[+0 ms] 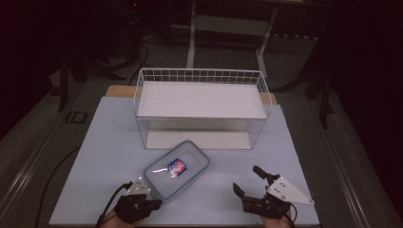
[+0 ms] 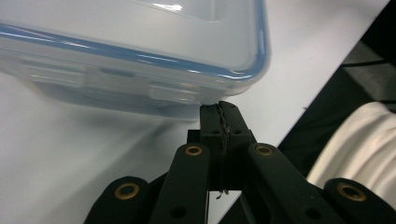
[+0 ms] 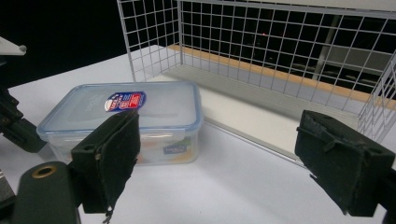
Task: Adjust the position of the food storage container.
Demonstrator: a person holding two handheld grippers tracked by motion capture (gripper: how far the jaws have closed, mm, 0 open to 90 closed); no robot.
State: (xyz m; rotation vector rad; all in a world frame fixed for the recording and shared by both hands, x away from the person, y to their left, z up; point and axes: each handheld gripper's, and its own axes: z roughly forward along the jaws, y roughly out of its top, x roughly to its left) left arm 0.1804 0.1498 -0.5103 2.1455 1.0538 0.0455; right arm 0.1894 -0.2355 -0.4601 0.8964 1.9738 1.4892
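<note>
While its jaws are pressed together on nothing, the left hand-held gripper [image 2: 219, 114] touches the near corner of the lidded plastic box [image 1: 177, 170], which lies just ahead on the counter [image 1: 109, 142], long axis slanting up-right. The right hand-held gripper [image 1: 249, 183], jaws spread, sits farther off, with the box to its left.

Black two-jaw left gripper [image 2: 219, 114] with brass rivets; black right gripper [image 1: 250, 180] bearing grey three-cornered screwed plate [image 1: 286, 190]; white sleeve [image 2: 359, 140].

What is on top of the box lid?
On the box lid sits a small blue and red sticker. The lid is cloudy, so the contents cannot be made out from above; another label shows on a side wall.
</note>
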